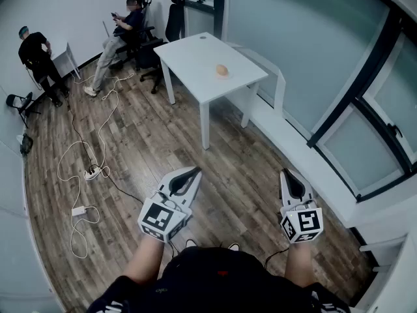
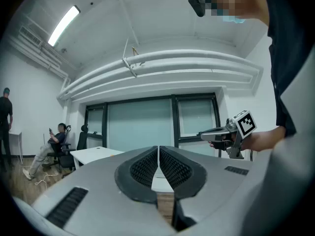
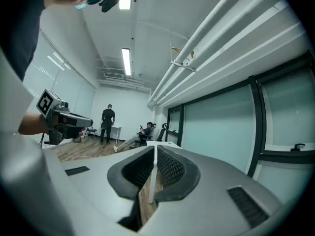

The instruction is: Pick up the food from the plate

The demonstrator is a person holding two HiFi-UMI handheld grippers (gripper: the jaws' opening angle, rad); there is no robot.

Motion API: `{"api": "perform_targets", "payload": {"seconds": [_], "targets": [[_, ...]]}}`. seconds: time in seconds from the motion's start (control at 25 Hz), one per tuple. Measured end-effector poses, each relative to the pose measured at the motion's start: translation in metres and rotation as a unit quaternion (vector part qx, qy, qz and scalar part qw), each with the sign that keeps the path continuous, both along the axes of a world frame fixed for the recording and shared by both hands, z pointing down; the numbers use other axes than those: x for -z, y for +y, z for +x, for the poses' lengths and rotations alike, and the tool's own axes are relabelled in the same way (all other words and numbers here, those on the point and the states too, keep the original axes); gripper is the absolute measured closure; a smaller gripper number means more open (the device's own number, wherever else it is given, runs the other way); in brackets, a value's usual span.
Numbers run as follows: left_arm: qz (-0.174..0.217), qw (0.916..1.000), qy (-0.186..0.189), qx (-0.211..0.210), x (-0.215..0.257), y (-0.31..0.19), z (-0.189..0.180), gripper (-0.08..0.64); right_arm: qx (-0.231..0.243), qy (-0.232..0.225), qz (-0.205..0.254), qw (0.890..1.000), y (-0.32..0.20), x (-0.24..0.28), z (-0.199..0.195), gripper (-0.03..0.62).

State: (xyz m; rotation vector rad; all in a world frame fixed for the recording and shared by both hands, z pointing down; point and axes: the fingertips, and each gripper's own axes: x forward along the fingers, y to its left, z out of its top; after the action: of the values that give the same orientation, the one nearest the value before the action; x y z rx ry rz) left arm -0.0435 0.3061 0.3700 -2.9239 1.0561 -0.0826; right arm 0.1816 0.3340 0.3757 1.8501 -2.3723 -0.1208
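Two people waiting in a room with a wooden floor (image 1: 156,142) and frosted windows (image 1: 306,51).
A white surface (image 1: 195,60) stands beside the windows. Beyond its far corner a seated person (image 1: 120,34) leans back in a black office chair (image 1: 146,44), and a standing person (image 1: 36,54) faces the wall by a small white desk (image 1: 65,59). White cables (image 1: 98,132) trail to a power strip (image 1: 94,172).

White rectangular surface (image 1: 195,60); orange-tan round food (image 1: 222,70) on it. Brown streaked wood-plank floor (image 1: 150,149), white cables (image 1: 85,168) across it. Grey left gripper (image 1: 193,171) and grey right gripper (image 1: 285,173): black ribbed pads (image 2: 142,168), black-and-white square-patterned cubes (image 1: 163,219). Pale green frosted glass panels (image 1: 306,38), black frames (image 1: 355,77).
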Motion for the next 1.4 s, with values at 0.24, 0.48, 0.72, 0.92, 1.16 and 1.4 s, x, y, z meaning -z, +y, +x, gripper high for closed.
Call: {"api": "perform_targets", "payload": {"seconds": [0.24,0.48,0.72,0.92,1.16,1.4], "targets": [[0.001,1.0,0.0,0.001,0.001,0.002,-0.004,0.531,0.005,0.006,-0.003,1.0,-0.001,-0.002,-0.008,0.555],[0.0,1.0,0.001,0.005,0.001,0.005,-0.016,0.531,0.013,0.012,0.0,1.0,-0.001,0.001,-0.02,0.555],[-0.002,1.0,0.005,0.006,-0.001,0.006,-0.03,0.531,0.027,0.007,0.012,1.0,-0.001,0.002,-0.038,0.554],[-0.004,0.9999,0.008,0.004,-0.002,0.003,-0.042,0.531,0.023,0.015,0.005,1.0,-0.005,0.0,-0.05,0.554],[-0.007,0.9999,0.014,0.003,-0.008,-0.002,-0.077,0.531,0.005,0.012,0.0,1.0,-0.012,-0.002,-0.078,0.554],[-0.006,0.9999,0.015,0.003,-0.019,-0.014,-0.123,0.531,0.0,0.014,0.006,1.0,-0.025,-0.008,-0.121,0.554]]}}
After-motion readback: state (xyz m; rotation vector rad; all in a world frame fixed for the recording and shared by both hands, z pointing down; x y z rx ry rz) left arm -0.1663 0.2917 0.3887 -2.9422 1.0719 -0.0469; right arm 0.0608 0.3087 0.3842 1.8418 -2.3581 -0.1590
